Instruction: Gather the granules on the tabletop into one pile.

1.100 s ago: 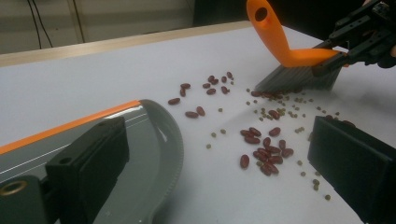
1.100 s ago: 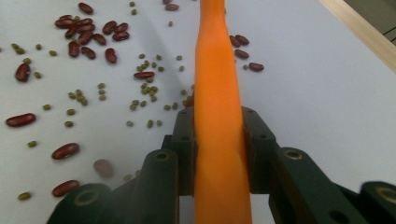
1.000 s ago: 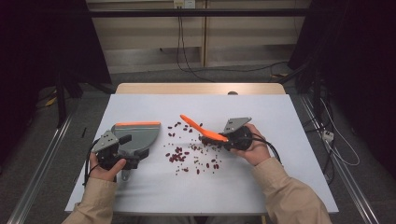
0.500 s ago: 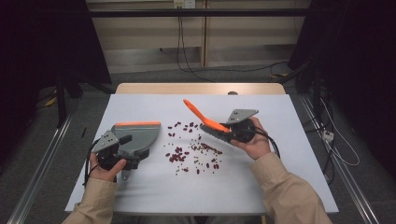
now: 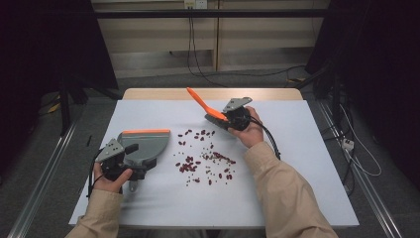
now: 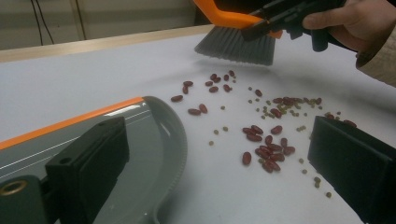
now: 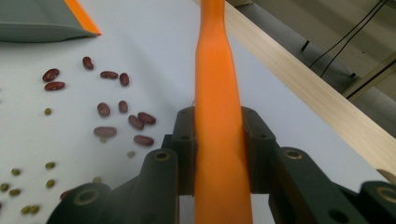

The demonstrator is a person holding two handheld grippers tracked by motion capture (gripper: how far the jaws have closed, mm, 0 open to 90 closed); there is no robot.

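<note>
We see an orange-handled brush (image 5: 204, 105) with grey bristles, upper centre, clamped in the right gripper (image 5: 224, 118), grey orange-edged dustpan (image 5: 144, 145) empty, left gripper (image 5: 130, 161) jaws closed on it.

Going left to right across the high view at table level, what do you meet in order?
Left hand-held gripper → grey dustpan with the orange edge → scattered red beans → orange-handled brush → right hand-held gripper.
</note>
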